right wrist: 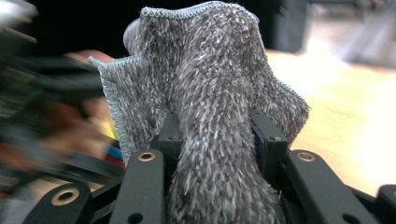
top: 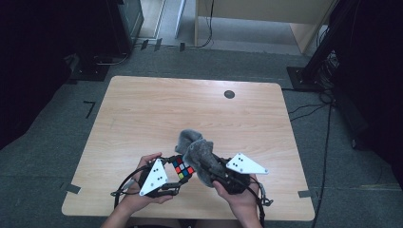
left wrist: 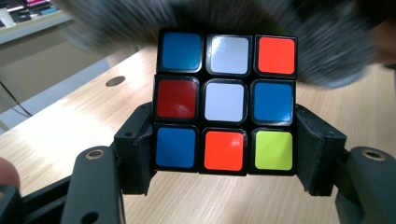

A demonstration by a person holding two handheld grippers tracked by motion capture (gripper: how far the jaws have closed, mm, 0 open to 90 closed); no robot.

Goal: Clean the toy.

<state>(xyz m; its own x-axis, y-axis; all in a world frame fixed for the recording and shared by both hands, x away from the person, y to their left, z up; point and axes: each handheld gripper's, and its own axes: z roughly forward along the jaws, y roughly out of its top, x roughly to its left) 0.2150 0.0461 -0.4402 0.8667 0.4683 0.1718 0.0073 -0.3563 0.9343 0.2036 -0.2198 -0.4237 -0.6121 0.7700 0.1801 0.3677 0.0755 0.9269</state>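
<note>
While the left gripper (left wrist: pixel 224 154) clamps the puzzle cube (left wrist: pixel 225 102) by its lower layer between its fingers (left wrist: pixel 135 149), the cube's faces stand clear above them, free for wiping. Clenched in the right gripper (right wrist: pixel 215 140) is a bunched grey cloth (right wrist: pixel 210 93), its loose end projecting beyond those fingers toward the cube, seemingly as a wiping pad, above the worktop (top: pixel 142 109).

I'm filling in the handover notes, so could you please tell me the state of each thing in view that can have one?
Puzzle cube: scrambled, clamped by its sides, lifted off the table.
Grey cloth: bunched, pinched, right beside the cube.
Left gripper: shut on the cube.
Right gripper: shut on the cloth.
Table: bare wood.
</note>
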